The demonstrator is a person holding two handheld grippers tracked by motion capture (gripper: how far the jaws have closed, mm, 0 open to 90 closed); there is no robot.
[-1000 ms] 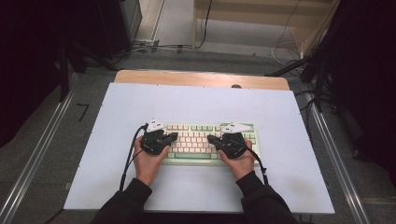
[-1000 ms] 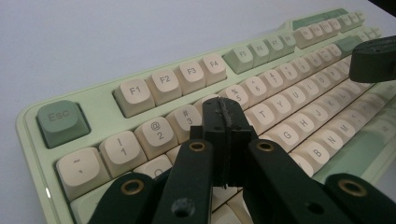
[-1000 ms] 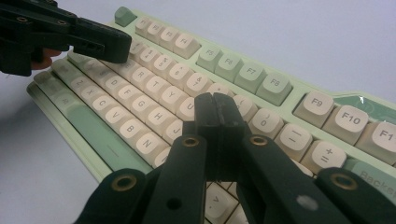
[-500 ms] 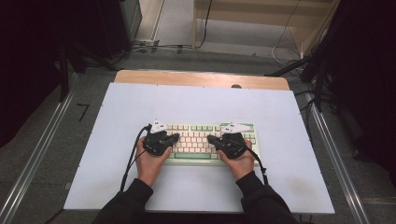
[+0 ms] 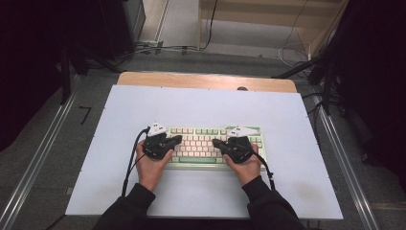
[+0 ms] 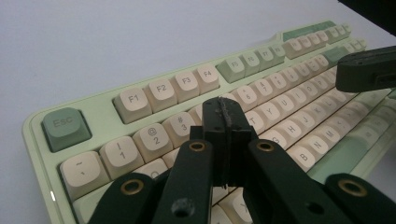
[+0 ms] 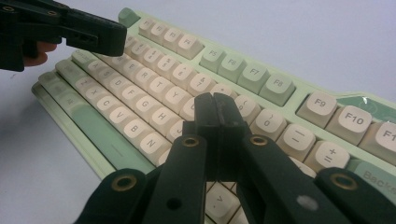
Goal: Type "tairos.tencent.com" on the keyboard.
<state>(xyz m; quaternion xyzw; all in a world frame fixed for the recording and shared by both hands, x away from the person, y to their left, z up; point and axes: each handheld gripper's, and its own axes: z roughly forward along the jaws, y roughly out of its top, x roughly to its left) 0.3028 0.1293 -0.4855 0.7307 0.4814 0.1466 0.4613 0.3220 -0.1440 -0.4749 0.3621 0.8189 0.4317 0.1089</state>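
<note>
Broadly, a white table (image 5: 201, 103) carries a pale green keyboard (image 5: 210, 143) near its front middle, lying flat and square to the person. Over the keyboard's left end hovers the left gripper (image 5: 176, 139), jaws pressed together on nothing, and over the right end the right gripper (image 5: 218, 143), likewise closed and empty.

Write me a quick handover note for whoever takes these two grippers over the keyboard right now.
Left gripper: shut, nothing between the jaws, tip over the number row at the keyboard's left end.
Right gripper: shut, also holding nothing, tip over the keys right of the middle.
Keyboard: green and cream, flat on the white table, near the person's edge.
Done: both grippers are in place above the keys; I cannot tell whether any key is pressed.
Left: probably pressing keys with the closed tips.
</note>
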